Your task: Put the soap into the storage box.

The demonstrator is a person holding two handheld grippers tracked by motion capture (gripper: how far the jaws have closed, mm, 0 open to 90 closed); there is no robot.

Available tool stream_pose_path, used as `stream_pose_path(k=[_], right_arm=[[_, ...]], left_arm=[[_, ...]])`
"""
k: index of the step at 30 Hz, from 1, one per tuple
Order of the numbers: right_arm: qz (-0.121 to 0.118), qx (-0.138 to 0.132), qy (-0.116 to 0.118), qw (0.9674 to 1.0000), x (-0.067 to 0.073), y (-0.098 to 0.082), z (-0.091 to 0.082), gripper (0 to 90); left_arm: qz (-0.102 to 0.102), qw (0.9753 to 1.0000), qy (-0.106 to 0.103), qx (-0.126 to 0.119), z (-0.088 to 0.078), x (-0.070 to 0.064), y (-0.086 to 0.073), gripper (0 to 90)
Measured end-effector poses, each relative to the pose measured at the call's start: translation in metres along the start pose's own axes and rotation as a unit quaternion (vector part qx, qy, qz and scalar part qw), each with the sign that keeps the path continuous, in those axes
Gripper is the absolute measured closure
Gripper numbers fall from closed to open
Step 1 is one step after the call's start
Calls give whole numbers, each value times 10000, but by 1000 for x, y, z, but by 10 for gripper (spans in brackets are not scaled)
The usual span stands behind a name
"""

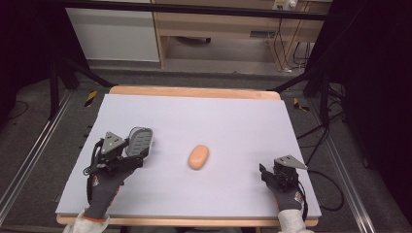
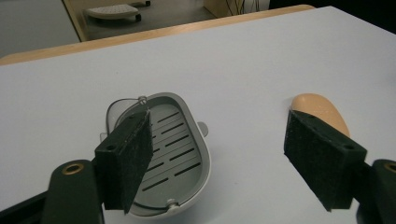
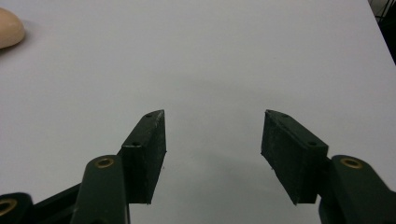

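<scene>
A peach oval soap bar (image 1: 198, 157) lies near the middle of the pale table (image 1: 228, 121). To its left rests a grey slotted soap dish (image 1: 140, 141). My left gripper (image 1: 127, 158) sits just in front of the dish, open, with nothing between its jaws. In the left gripper view the dish (image 2: 175, 149) lies behind the left jaw and the soap (image 2: 322, 112) peeks over the right jaw; the left gripper (image 2: 219, 161) stands wide open. My right gripper (image 1: 265, 172) rests at the table's front right, open. In the right gripper view the right gripper (image 3: 212, 144) faces bare table, with the soap (image 3: 10, 28) at the far upper left.
A wooden edge (image 1: 194, 91) borders the table's far side. Beyond it are wooden furniture (image 1: 218, 24) and cables (image 1: 291, 53) on the floor. Metal rails (image 1: 29, 155) run along both sides of the table.
</scene>
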State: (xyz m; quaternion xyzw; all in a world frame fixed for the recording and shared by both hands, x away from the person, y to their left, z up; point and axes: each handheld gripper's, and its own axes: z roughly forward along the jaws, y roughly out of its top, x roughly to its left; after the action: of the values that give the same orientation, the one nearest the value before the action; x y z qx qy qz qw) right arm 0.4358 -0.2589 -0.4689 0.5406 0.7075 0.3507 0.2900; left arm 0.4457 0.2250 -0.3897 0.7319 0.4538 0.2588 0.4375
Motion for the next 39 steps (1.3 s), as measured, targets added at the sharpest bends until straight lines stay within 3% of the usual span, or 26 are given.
stream_pose_path(k=[15, 39], right_arm=[[-18, 12, -11, 10000, 0, 0, 0, 412], [-24, 45, -15, 10000, -1, 0, 1, 444]], left_arm=[[267, 9995, -128, 49, 20, -28, 19, 234], [424, 9981, -352, 271, 61, -59, 24, 240]])
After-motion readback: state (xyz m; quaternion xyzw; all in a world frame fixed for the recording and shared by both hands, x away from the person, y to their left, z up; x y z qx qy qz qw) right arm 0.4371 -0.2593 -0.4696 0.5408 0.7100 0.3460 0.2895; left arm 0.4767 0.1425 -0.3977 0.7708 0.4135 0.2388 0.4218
